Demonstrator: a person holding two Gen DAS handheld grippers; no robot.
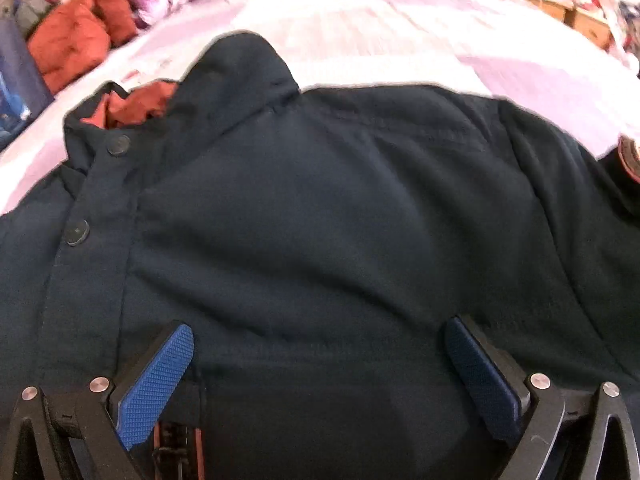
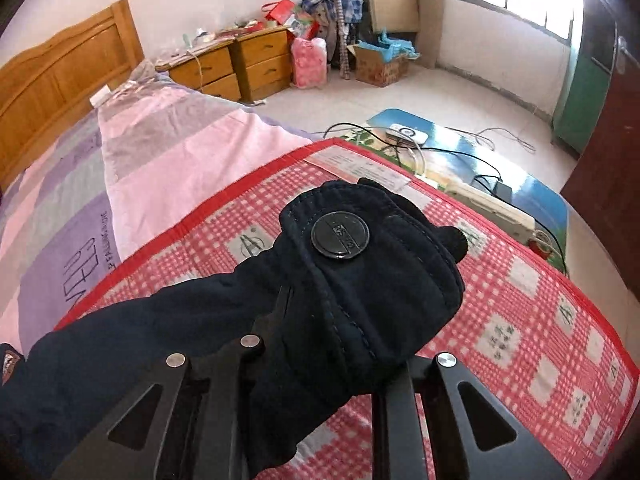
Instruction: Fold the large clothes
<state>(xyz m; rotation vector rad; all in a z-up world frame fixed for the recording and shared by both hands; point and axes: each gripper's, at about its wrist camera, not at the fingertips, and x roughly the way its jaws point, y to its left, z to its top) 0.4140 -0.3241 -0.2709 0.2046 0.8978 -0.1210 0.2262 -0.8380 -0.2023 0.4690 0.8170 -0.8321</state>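
A: Left gripper (image 1: 320, 360) — fingers spread wide, blue pads (image 1: 156, 388) hovering over the jacket (image 1: 320, 220), nothing between them.

B: Where's the jacket?

A: Spread front-up on the bed (image 1: 400, 40), dark navy, snap placket (image 1: 80, 232) at left, collar (image 1: 240, 76) pointing away toward the headboard. Long axis runs collar to hem, toward the camera.

B: Handling?

A: Looks padded, soft, bulky; probably some weight, and it will sag. Grab seams or cuffs, not mid-panel.

B: Right side?

A: Right gripper (image 2: 320, 360) nearly closed, pinching the sleeve cuff (image 2: 372, 272) beside its snap button (image 2: 340, 236). Sleeve trails back left, over the checked mat (image 2: 520, 300).
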